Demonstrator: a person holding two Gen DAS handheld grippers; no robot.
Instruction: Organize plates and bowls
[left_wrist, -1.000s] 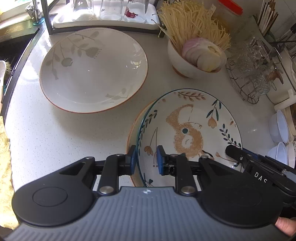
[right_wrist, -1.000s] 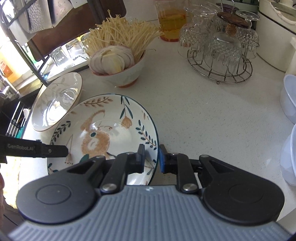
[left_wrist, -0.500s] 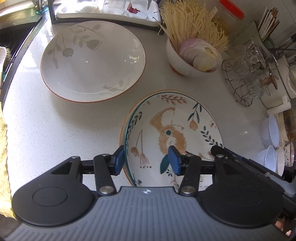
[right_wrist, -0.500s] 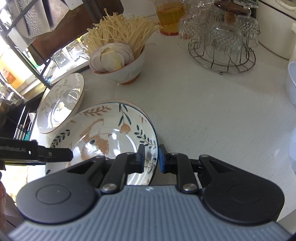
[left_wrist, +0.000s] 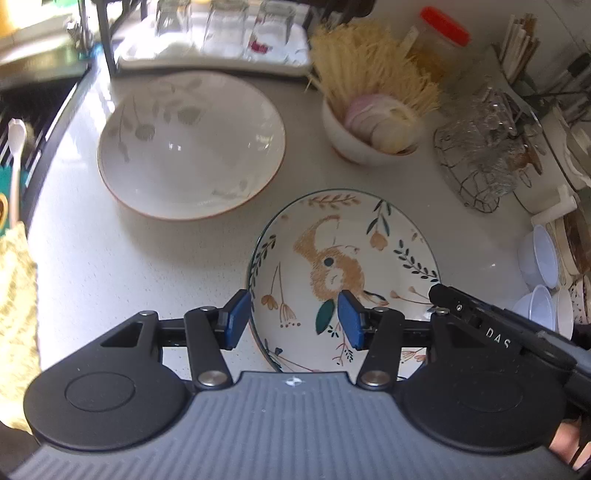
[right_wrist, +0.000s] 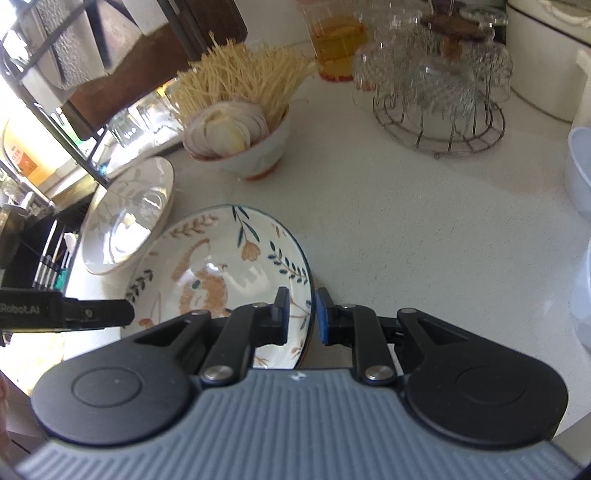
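A plate painted with a squirrel and leaves (left_wrist: 340, 258) (right_wrist: 221, 258) lies on the white counter. My right gripper (right_wrist: 301, 315) is shut on its near right rim; one of its fingers (left_wrist: 461, 306) shows in the left wrist view. My left gripper (left_wrist: 293, 319) stands open, and its blue pads straddle the plate's near left rim without touching it. A finger of it (right_wrist: 92, 314) reaches in from the left in the right wrist view. A wide white bowl with grey leaves and a brown rim (left_wrist: 192, 147) (right_wrist: 125, 218) sits beyond, to the left.
A bowl of noodles and sliced onion (left_wrist: 369, 140) (right_wrist: 240, 147) stands behind the plate. A wire rack of glass cups (left_wrist: 480, 158) (right_wrist: 439, 99) is at the right, with small white bowls (left_wrist: 539, 254) nearer. Sink edge and yellow cloth (left_wrist: 14, 295) lie left.
My left gripper has let go of the plate's rim, spread its jaws and risen a little. The brown rim seen beside the squirrel plate no longer shows. The right gripper keeps its grip.
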